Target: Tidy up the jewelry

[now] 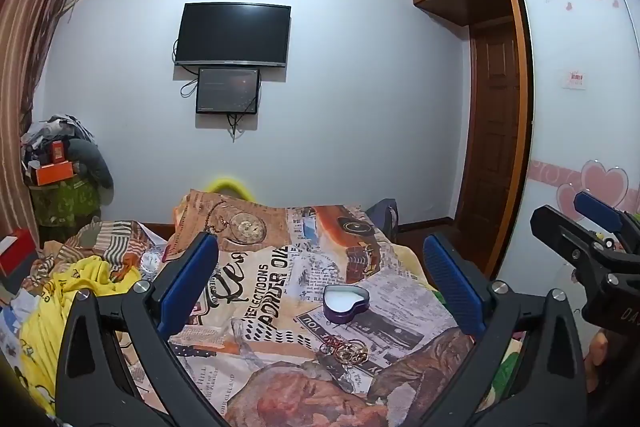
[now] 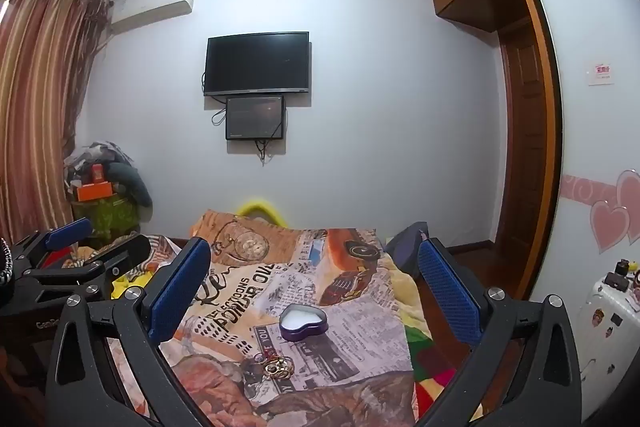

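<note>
Now both the left gripper (image 1: 320, 283) and right gripper (image 2: 316, 285) hover spread wide and empty over the bedspread (image 1: 256, 267); best narrow 1 over the jewelry pile (image 1: 347, 347), just short of the heart tin (image 1: 346, 303), pinching 1 piece without snagging cloth.

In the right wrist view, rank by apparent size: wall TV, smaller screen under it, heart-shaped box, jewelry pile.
1. Wall TV
2. Smaller screen
3. Heart-shaped box, though it sits nearer the camera, so true size is unsure
4. Jewelry pile
</note>
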`<state>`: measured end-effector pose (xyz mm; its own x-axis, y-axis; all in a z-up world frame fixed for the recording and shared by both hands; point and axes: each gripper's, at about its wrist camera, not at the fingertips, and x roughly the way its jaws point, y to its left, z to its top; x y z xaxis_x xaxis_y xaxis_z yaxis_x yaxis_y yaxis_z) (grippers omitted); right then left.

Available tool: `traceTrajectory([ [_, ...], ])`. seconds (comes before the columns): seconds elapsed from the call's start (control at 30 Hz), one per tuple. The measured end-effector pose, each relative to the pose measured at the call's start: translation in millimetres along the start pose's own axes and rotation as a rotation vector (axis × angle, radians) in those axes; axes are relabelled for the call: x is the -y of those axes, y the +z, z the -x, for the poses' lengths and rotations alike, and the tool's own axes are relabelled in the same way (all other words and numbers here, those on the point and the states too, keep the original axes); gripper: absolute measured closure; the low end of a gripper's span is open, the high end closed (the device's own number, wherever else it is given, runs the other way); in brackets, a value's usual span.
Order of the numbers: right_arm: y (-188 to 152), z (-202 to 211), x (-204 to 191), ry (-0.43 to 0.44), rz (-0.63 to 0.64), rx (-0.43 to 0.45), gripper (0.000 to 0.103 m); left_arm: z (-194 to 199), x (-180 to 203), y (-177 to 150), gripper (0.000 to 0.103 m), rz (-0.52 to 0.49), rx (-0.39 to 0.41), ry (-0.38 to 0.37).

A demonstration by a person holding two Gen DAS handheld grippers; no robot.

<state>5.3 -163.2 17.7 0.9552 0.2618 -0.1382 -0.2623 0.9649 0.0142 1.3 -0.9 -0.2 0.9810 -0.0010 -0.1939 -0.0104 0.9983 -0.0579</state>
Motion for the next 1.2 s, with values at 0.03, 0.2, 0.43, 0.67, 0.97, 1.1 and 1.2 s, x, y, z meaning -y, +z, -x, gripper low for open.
traceTrajectory([
  [0.03,0.0,0.0,0.4,-0.001,0.000,0.008,0.000,-0.3,0.5,-0.1,0.000,-0.004,-0.002,-0.002],
  [0.2,-0.2,0.4,0.2,-0.003,-0.002,0.002,0.000,-2.9,-0.2,-2.4,0.000,0.010,0.001,0.001],
  [0.43,-2.7,-4.6,4.0,0.005,-0.017,-0.019,0.000,0.3,4.5,-0.1,0.000,-0.004,-0.001,0.001],
  [0.67,-5.6,-4.4,5.5,0.008,-0.030,-0.030,0.000,0.6,3.9,-1.3,0.000,-0.005,-0.005,0.004],
  [0.97,-4.6,-3.9,5.8,0.012,-0.032,-0.033,0.000,-5.2,3.4,-3.8,0.000,-0.007,-0.014,0.007],
  [1.1,-3.4,-3.6,5.6,0.012,-0.033,-0.035,0.000,-6.1,3.1,-4.1,0.000,-0.005,-0.015,0.005],
  [1.2,-3.9,-3.0,5.2,0.013,-0.032,-0.034,0.000,-7.0,2.8,-4.5,0.000,-0.002,-0.016,0.006],
])
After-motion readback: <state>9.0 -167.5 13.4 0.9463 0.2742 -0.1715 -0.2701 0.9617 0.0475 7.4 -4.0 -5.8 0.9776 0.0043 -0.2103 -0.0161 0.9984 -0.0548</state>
